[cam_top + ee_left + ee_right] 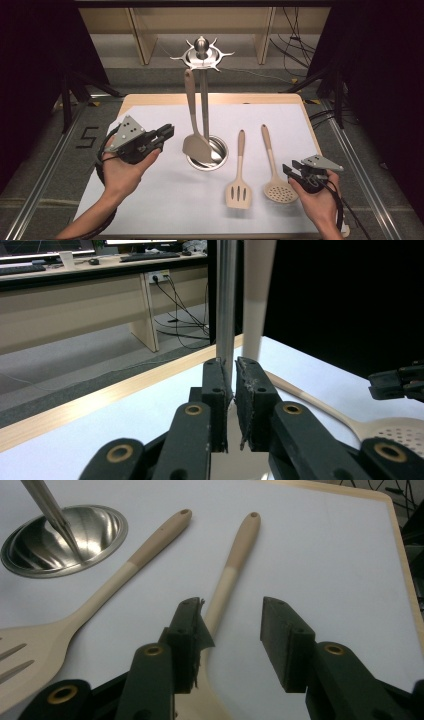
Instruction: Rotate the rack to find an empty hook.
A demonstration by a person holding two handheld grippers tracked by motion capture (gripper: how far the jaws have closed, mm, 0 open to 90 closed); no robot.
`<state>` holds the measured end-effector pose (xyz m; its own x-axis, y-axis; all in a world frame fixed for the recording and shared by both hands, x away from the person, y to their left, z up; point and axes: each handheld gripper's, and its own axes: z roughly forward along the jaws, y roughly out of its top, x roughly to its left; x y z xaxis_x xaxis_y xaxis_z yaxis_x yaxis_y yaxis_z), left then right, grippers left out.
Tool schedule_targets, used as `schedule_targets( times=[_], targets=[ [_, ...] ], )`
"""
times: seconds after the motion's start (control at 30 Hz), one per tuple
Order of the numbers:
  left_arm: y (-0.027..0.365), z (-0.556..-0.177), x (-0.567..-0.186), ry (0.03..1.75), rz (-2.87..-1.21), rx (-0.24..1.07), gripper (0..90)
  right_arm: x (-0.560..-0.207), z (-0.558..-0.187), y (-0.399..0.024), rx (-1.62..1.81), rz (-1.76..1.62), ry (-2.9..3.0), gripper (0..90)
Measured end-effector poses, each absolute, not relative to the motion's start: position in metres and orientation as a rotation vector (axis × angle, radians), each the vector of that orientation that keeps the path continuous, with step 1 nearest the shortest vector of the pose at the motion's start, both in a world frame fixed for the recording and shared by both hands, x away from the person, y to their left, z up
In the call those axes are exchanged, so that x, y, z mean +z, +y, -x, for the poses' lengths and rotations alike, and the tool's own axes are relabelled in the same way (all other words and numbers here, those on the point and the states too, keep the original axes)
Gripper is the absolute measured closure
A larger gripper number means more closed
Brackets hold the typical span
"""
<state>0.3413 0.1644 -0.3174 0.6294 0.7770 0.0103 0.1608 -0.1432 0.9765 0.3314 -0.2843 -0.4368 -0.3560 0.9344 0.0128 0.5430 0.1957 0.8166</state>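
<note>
Steel gleams at the centre of the white table, where a utensil stand [202, 100] carries one hanging beige spatula [195, 142]. Left of the stand, the left gripper [167, 132] points at it, jaws nearly together with nothing clamped. Right of the stand lie a slotted turner [238, 187] and a skimmer [278, 187]; just beyond the skimmer, the right gripper [290, 169] hovers, jaws apart around its handle.

Black left gripper [167, 134], grey three-cornered plate, brass-ringed screws, black cable
</note>
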Motion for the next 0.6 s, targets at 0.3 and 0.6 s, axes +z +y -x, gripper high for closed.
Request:
schedule_targets(
  times=[0.3, 0.6],
  targets=[
    [0.166, -0.349, -0.305, 0.792, -1.625, 0.637, 88.6, -0.439, -0.335, -0.282, 1.053, -1.382, 1.992, 60.6],
    [0.165, -0.358, -0.292, 0.780, -1.586, 0.645, 89.3, -0.437, -0.330, -0.279, 1.043, -1.456, 1.977, 60.7]
  ],
)
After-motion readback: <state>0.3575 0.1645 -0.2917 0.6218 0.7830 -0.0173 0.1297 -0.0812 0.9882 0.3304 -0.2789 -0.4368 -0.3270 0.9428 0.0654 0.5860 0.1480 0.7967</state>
